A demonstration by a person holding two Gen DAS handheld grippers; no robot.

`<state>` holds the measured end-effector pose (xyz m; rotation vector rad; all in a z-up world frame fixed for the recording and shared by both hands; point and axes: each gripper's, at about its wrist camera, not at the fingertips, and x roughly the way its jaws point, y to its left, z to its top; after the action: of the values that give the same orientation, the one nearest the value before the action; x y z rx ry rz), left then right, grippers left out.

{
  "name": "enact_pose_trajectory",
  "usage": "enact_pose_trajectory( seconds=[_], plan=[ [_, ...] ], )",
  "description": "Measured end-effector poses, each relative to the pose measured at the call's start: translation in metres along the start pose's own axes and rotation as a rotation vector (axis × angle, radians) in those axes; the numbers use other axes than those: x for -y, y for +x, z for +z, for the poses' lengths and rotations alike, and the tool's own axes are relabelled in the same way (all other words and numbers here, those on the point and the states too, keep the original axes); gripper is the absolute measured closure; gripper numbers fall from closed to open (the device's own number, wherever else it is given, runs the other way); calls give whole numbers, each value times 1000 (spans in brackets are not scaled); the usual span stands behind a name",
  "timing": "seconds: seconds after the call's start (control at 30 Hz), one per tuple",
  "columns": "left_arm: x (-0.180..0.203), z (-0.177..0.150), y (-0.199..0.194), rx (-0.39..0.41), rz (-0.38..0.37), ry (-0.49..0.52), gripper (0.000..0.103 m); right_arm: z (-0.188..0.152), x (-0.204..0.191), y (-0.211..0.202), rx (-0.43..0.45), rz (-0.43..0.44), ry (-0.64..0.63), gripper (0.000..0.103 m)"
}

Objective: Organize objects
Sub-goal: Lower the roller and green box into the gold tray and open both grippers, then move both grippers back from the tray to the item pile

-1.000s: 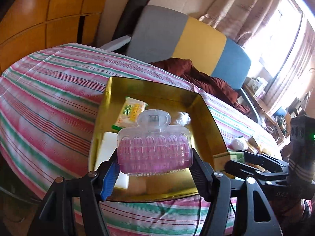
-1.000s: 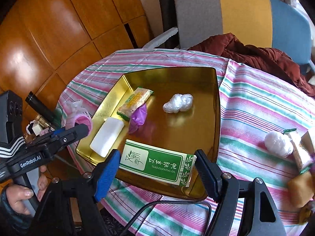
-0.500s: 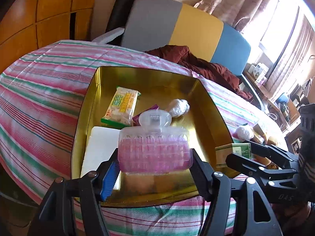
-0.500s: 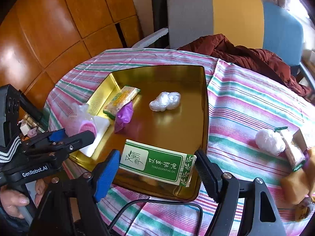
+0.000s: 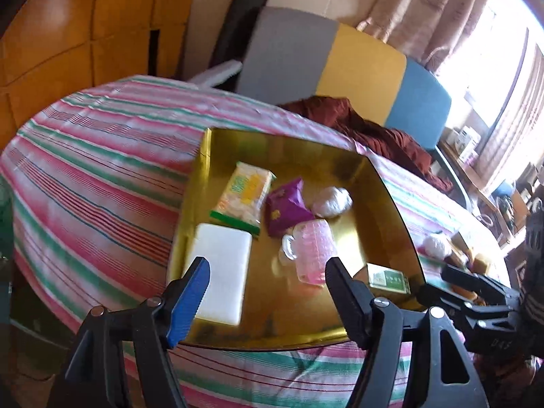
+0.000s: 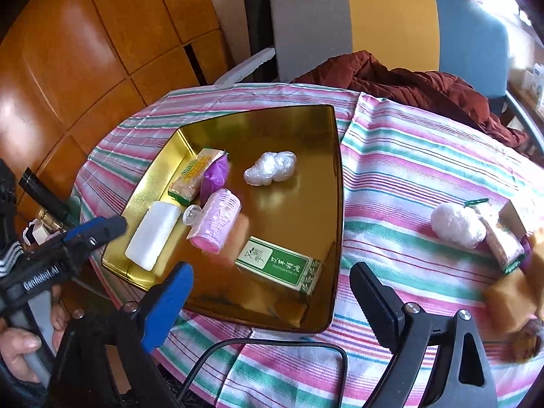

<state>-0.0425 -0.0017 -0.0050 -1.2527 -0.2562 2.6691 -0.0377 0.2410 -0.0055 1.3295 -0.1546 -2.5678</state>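
Both grippers opening, nothing between the jaws of either.
Left gripper (image 5: pixel 267 287) and right gripper (image 6: pixel 272 287) hover over gold tray (image 6: pixel 316 319) on striped tabletop (image 6: pixel 408 176); pink container (image 6: pixel 214 222) lies on its side in tray, green box (image 6: pixel 278 265) near tray's front corner.

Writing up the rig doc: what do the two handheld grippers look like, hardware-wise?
Both are black plastic frames with bolt heads at the joints. The left gripper and right gripper each have one blue ribbed pad and one black pad. White "GenRobot.AI" lettering marks the left body; a black cable runs below the right.
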Motion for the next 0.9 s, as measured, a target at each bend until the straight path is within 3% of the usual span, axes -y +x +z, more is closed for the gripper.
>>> enact_pose_trajectory(
  seconds=[0.2, 0.57, 0.9],
  plan=[
    [5, 9, -17, 61, 35, 13, 33, -5, -2, -17, 44, -34, -5, 4],
    [38, 3, -35, 92, 11, 121, 31, -10, 1, -67, 173, -110, -19, 1],
    [52, -2, -34, 60, -34, 141, 31, -12, 30, -133, 359, -249, 13, 0]
  ],
)
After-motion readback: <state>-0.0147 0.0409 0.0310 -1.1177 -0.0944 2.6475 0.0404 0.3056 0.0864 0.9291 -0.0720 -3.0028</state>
